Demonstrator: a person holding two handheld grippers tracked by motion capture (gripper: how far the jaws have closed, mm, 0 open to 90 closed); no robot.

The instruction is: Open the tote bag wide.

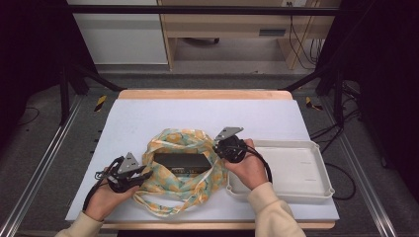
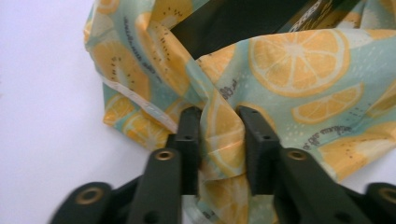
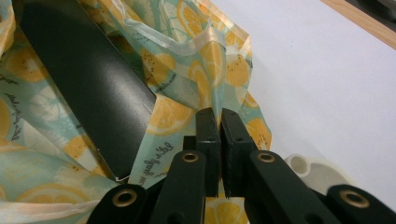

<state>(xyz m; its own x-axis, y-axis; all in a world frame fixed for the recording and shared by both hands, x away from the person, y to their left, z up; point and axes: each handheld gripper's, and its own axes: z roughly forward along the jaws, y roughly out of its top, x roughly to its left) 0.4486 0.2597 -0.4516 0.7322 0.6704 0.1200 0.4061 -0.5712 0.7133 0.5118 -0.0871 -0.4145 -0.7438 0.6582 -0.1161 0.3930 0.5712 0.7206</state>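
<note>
Tongs on bag, tray beside.

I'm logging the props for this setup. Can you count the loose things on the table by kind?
Lemon-print cloth bag: 1
Black box in the bag: 1
White tray: 1
Total: 3

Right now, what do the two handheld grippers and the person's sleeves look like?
Both the left gripper and the right gripper are black, each topped by a grey three-cornered plate, with a black cable trailing off. Each gripper view shows two flat black jaws on linkages with brass-coloured rivets. The person's sleeves are cream.
</note>
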